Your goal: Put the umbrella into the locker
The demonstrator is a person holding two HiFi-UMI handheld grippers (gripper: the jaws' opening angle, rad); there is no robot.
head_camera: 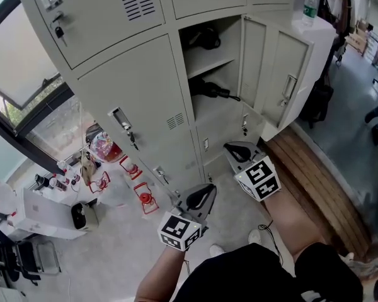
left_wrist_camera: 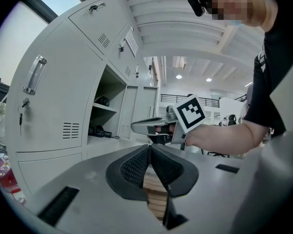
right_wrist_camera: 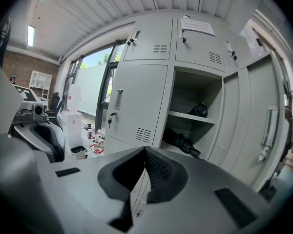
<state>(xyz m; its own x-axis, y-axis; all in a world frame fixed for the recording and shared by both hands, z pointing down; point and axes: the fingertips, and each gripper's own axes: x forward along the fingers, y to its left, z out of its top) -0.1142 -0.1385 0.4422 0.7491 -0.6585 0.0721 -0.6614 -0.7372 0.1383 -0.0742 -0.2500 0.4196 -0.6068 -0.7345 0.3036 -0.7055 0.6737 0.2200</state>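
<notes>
The black folded umbrella (head_camera: 212, 91) lies on the lower shelf of the open locker (head_camera: 254, 55), handle end sticking out toward the door. The right gripper view shows the umbrella (right_wrist_camera: 183, 143) ahead and slightly right of my jaws; in the left gripper view the umbrella (left_wrist_camera: 100, 131) is far off to the left. My right gripper (head_camera: 230, 147) is shut with nothing in it, below and in front of the open compartment. My left gripper (head_camera: 207, 189) is lower down by the closed locker doors, shut and empty, its pads (left_wrist_camera: 136, 165) touching.
A black bundle (head_camera: 205, 38) sits on the upper shelf. The locker door (head_camera: 291, 79) stands open to the right. A wooden bench (head_camera: 321, 181) runs along the right. Red items (head_camera: 145, 197) and bottles lie on the floor at left. A bottle (head_camera: 309, 5) stands on top.
</notes>
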